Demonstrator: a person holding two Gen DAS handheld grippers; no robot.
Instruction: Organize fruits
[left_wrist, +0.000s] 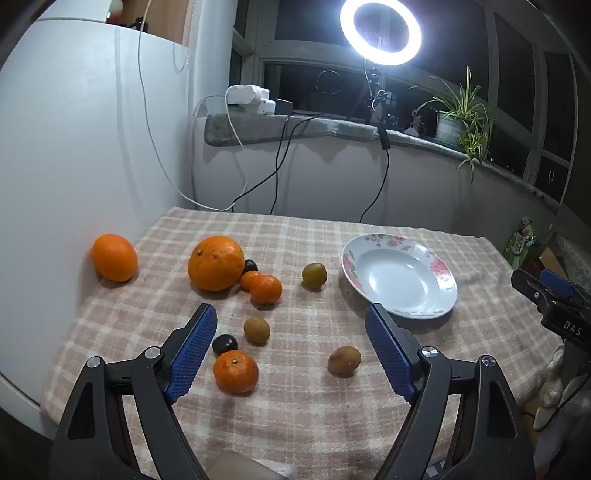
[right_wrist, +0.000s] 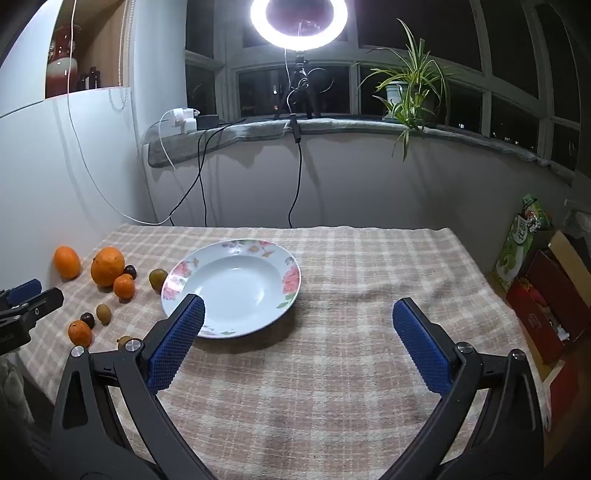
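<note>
On the tabletop, covered by a checked cloth, the flowered plate serves as the landmark: it is empty, and every fruit lies to its left, none touching it. Nearest the plate is a greenish-brown plum; farther left sit a large orange with two small tangerines touching beside it, and a second orange stands farthest from the plate, near the white wall. Toward the camera from that group lie a brown longan, a dark chestnut-like fruit, a tangerine and another brown fruit. The left tongs are fully open and hold nothing; they point down over this nearer group, with the tangerine just inside the left finger. The right tongs are likewise open and empty, aimed at bare cloth to the right of the plate, well apart from any fruit. Judgement: the left tongs are the nearer ones for the first pick. The round fruits present no long axis, so no wrist alignment appears necessary; transfer runs rightward to the plate.
</note>
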